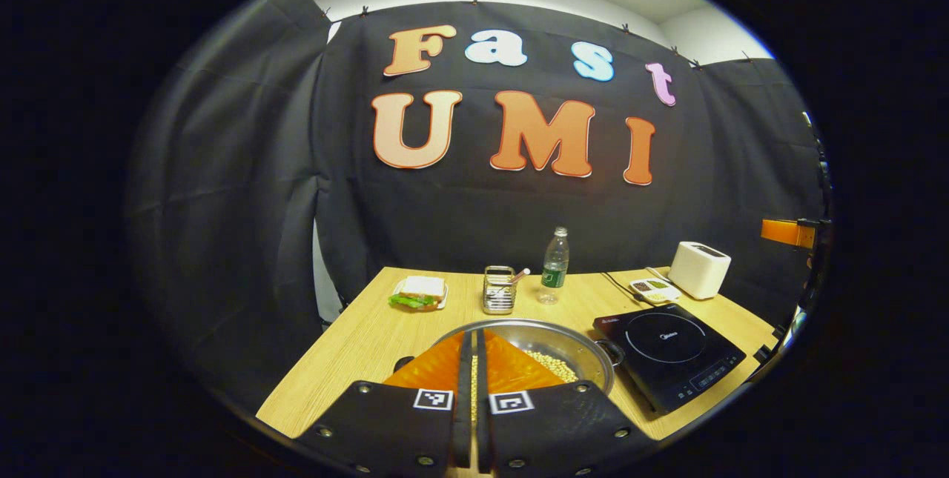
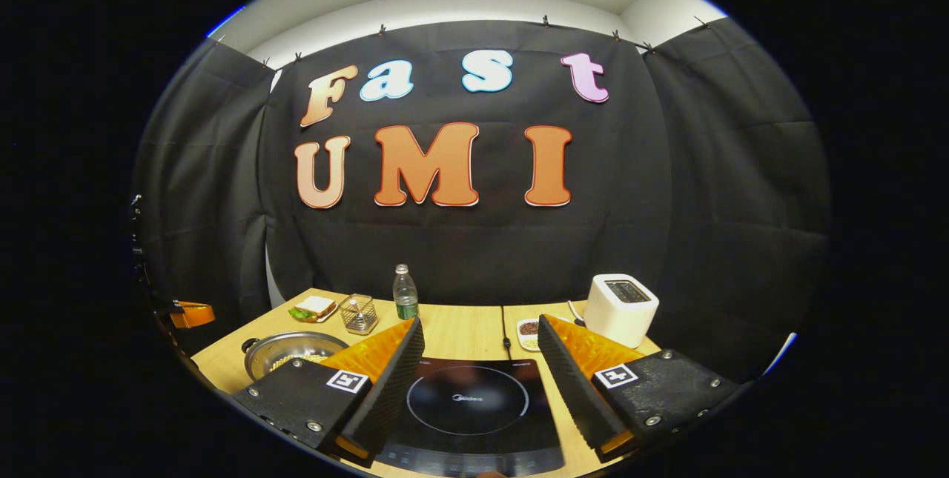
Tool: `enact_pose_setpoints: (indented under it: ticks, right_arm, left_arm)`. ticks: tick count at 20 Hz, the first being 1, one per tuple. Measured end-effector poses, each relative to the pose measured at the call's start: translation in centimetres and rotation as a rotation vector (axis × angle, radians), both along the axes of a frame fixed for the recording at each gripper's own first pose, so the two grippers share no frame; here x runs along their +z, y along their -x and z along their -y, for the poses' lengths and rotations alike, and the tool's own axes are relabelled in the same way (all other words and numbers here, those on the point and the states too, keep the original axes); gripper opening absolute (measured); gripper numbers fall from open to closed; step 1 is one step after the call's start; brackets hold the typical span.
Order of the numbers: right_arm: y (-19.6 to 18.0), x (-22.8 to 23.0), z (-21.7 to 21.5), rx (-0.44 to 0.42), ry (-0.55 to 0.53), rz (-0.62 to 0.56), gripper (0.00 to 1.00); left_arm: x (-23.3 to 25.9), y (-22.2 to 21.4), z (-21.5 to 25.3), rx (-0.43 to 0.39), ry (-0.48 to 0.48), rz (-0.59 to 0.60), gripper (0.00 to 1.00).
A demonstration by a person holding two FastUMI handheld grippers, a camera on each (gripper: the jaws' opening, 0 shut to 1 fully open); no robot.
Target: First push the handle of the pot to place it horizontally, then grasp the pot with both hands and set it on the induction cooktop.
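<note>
Steel pot (image 1: pixel 552 356) sat near the table's (image 1: pixel 356 337) front edge, just left of the cooktop (image 1: pixel 667 356) | your left gripper (image 1: pixel 473 359), fingers clenched on nothing, was nearer, pot directly ahead | your right gripper (image 2: pixel 480 356) hung released over the cooktop.

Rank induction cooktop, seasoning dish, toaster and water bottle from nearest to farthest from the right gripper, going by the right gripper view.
1. induction cooktop, directly under the right gripper, between its open fingers.
2. seasoning dish, just behind the cooktop.
3. toaster, back right.
4. water bottle, back left; too close to call against the toaster.
</note>
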State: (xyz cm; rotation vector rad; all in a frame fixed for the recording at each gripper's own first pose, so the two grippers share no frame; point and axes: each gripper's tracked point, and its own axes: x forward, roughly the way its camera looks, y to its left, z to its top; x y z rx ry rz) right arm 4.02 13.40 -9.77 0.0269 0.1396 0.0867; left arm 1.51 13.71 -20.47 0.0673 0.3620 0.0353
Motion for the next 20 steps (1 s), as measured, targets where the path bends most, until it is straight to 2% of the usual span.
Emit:
enact_pose_setpoints:
  ticks: [2,4,5,6,8,11,15,20]
  right_arm:
    - [-0.3,-1.2,-2.7,0.015,-0.001,-0.022,0.95]
    - [-0.7,-2.5,-5.4,0.034,0.007,-0.042,0.95]
    - [-0.9,-3.3,-6.8,0.047,0.008,-0.055,0.95]
    - [-1.2,-4.2,-8.3,0.063,0.007,-0.076,0.95]
    - [-2.0,-6.4,-11.3,0.095,0.002,-0.130,0.96]
    - [-3.2,-9.9,-14.2,0.114,0.026,-0.205,0.96]
    - [-5.3,-14.5,-16.3,0.109,0.090,-0.311,0.96]
    - [-6.6,-19.4,-18.9,0.146,0.101,-0.449,0.96]
  left_arm:
    - [-0.7,-0.2,-1.8,0.003,0.023,-0.006,0.22]
    - [-1.8,-0.4,-2.9,-0.009,0.042,-0.020,0.42]
    - [-2.5,-0.5,-3.3,-0.012,0.057,-0.030,0.56]
    - [-3.3,-0.8,-3.8,-0.012,0.075,-0.041,0.64]
    - [-5.2,-1.3,-5.0,0.001,0.111,-0.076,0.89]
    - [-8.2,-1.8,-6.7,0.002,0.132,-0.125,0.92]
    - [-12.0,-2.7,-9.0,0.019,0.092,-0.207,0.92]
    - [-15.1,-4.0,-9.9,0.009,0.113,-0.266,0.92]
